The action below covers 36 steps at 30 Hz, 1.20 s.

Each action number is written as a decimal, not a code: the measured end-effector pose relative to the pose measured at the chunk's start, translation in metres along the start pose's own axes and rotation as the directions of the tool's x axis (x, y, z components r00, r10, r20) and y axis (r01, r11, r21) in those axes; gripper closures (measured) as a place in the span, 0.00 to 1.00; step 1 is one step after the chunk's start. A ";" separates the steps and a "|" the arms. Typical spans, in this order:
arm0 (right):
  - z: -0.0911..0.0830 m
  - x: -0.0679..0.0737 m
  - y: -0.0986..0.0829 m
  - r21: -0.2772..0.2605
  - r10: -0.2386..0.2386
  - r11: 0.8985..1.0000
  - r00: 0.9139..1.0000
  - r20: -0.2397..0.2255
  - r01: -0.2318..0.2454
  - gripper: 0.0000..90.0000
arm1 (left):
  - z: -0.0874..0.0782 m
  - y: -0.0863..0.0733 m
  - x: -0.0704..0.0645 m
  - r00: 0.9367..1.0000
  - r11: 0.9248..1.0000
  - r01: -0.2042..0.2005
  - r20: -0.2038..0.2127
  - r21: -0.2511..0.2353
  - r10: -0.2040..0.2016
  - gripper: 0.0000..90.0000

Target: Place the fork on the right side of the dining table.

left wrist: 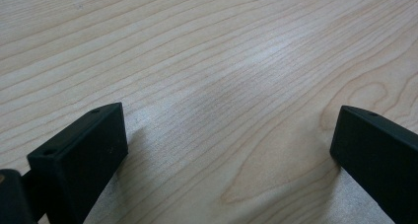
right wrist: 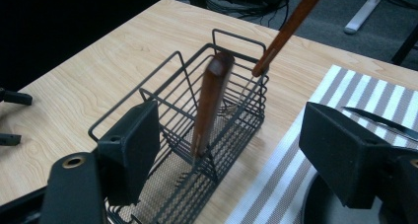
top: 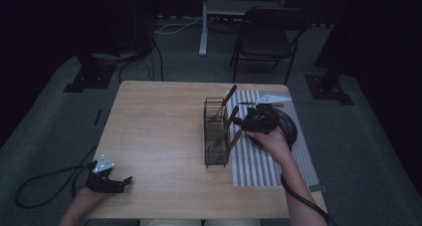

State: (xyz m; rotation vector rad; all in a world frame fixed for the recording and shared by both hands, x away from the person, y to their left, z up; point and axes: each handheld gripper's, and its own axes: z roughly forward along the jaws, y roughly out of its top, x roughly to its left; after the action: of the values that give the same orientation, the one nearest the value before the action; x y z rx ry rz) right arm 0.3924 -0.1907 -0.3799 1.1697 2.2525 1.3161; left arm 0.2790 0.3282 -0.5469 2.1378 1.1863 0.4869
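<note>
Standing spread above the wire caddy [right wrist: 197, 135], the right claw [right wrist: 231, 150] is positioned as though releasing the wooden-handled utensil [right wrist: 209, 105] upright inside.

Wire basket [top: 217, 132] stands just left of striped mat [top: 271, 156].

There are no words, numbers, labels or signs to read anywhere in these pictures. The light wooden tabletop [top: 164, 136] shows just its wood grain. The black wire basket [right wrist: 197, 135] and the grey and white striped cloth mat [right wrist: 315, 150] have no writing on them, and neither do the brown wooden handles [right wrist: 209, 105] in the basket.
</note>
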 end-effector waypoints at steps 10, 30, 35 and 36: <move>0.014 0.006 0.009 0.020 -0.008 1.000 1.000 -0.012 0.008 0.40 | 0.000 0.000 0.000 1.000 1.000 0.001 0.001 0.000 -0.001 0.01; 0.021 0.003 0.016 0.068 0.025 0.998 0.995 -0.095 -0.019 0.86 | 0.000 0.000 0.000 1.000 1.000 0.001 0.001 0.000 -0.001 0.01; 0.021 0.003 0.015 0.059 0.033 0.998 0.995 -0.090 -0.027 0.87 | 0.000 0.000 0.000 1.000 1.000 0.001 0.001 0.000 -0.001 0.01; 0.021 0.003 0.015 0.058 0.038 0.998 0.995 -0.087 -0.033 0.87 | 0.000 0.000 0.000 1.000 1.000 0.001 0.001 0.000 -0.001 0.01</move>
State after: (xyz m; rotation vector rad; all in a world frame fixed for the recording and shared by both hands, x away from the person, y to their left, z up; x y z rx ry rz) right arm 0.4107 -0.1721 -0.3782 1.1985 2.3563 1.3508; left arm 0.2790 0.3281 -0.5469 2.1369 1.1870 0.4858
